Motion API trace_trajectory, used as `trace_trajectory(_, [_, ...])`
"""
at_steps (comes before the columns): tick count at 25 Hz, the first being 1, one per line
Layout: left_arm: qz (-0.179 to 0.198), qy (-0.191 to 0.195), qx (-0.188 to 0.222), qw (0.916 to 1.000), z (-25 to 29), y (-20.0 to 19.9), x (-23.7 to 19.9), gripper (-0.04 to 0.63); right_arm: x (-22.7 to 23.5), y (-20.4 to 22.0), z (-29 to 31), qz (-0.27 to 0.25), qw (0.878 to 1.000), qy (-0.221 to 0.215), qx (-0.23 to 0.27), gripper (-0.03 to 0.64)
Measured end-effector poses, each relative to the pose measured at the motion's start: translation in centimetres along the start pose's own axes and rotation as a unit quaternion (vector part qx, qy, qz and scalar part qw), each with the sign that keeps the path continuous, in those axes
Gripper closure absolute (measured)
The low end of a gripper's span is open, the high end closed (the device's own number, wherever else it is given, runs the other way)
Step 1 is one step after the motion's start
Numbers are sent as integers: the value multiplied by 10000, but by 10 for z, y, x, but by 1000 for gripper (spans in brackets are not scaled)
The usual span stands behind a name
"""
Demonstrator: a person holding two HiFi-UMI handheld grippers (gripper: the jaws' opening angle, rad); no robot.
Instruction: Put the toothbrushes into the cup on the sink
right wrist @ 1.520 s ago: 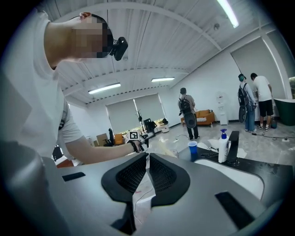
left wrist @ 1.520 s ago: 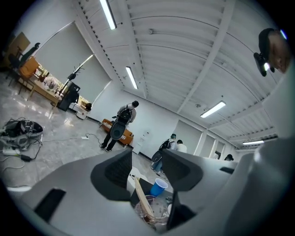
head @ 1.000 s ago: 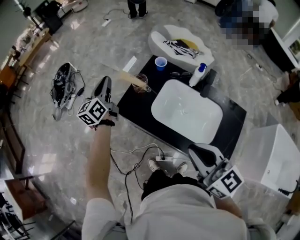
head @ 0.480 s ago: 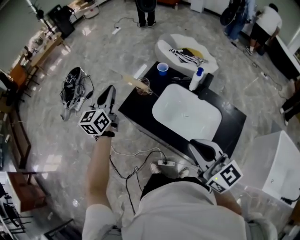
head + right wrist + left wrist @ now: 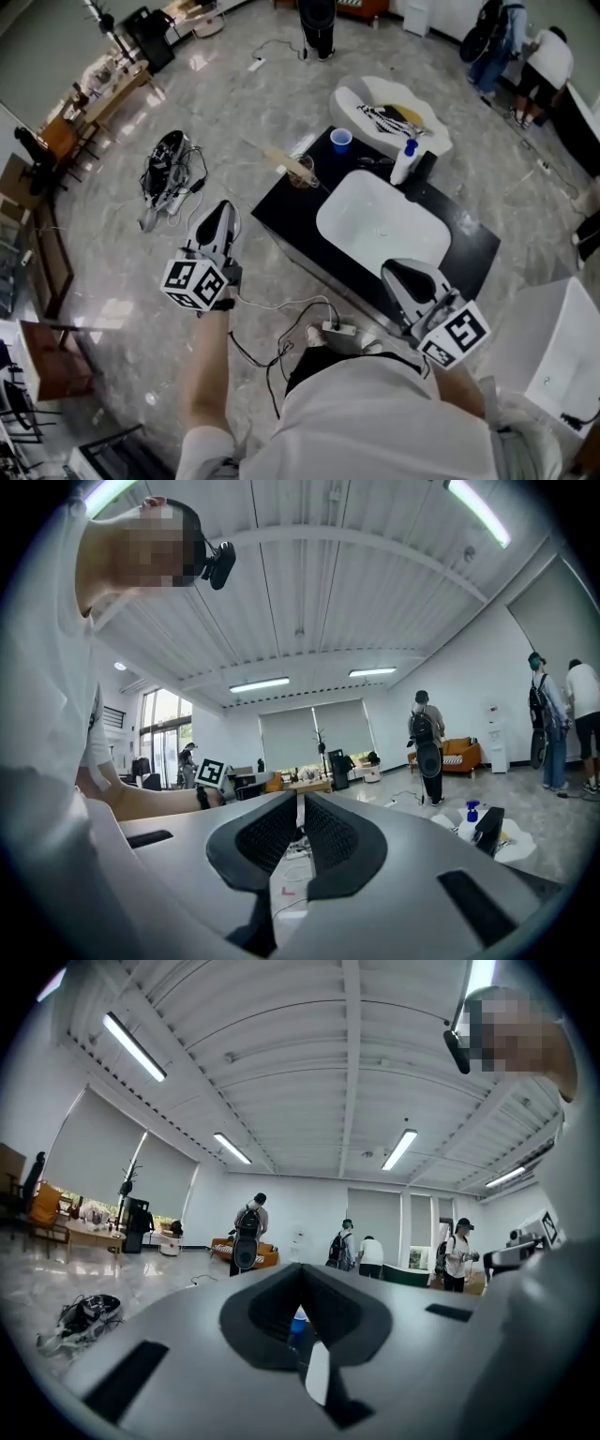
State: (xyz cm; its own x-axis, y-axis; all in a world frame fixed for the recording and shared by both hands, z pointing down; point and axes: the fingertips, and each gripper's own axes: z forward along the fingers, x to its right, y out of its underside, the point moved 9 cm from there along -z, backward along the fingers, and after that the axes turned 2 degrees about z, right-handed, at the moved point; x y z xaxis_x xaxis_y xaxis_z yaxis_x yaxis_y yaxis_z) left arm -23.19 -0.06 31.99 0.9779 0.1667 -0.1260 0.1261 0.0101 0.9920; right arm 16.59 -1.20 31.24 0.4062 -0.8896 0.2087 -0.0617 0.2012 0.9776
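Starting on the left, a tangle of cables lies on the marble floor, and just to its right the left gripper hovers over bare floor, jaws clenched together with nothing between them. It sits off the near-left edge of the black counter, clear of it.

Up ahead and to the right of that gripper, well apart from it, here's the action piece: a glass cup on the counter's far-left corner, with a tan toothbrush standing in it and leaning out to the left. How many brushes are in there is too small to tell.

Moving right, a blue cup stands at the counter's back edge, then the white sink fills the middle, with a spray bottle at its far rim.

Over on the right, the right gripper hangs at the counter's near edge, in front of the sink, its jaws pressed together and empty, far from the glass cup.
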Motion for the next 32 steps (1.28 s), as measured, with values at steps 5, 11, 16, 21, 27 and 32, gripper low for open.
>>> trace_trajectory(5, [67, -201, -27, 9998, -47, 7, 28, 592, -4, 1, 8, -15, 9996, -260, -48, 568])
trace_trajectory(11, [-165, -486, 15, 9987, -93, 21, 63, 592, -1, -3, 12, -71, 9991, -425, 3, 568])
trace_trajectory(16, [-267, -731, 20, 9970, -127, 17, 95, 593, 1, -1, 10, -42, 9985, -541, -29, 568])
trace_trajectory(21, [-275, -945, 61, 9951, -152, 17, 119, 592, 3, -1, 12, -90, 9977, -670, -70, 568])
trace_trajectory(27, [-77, -1139, -17, 9935, -173, 20, 143, 592, -1, 2, 14, -98, 9960, -876, -126, 568])
trace_trajectory(32, [29, -1226, -2, 9924, -185, 22, 153, 592, -4, 8, 13, -143, 9965, -817, -68, 569])
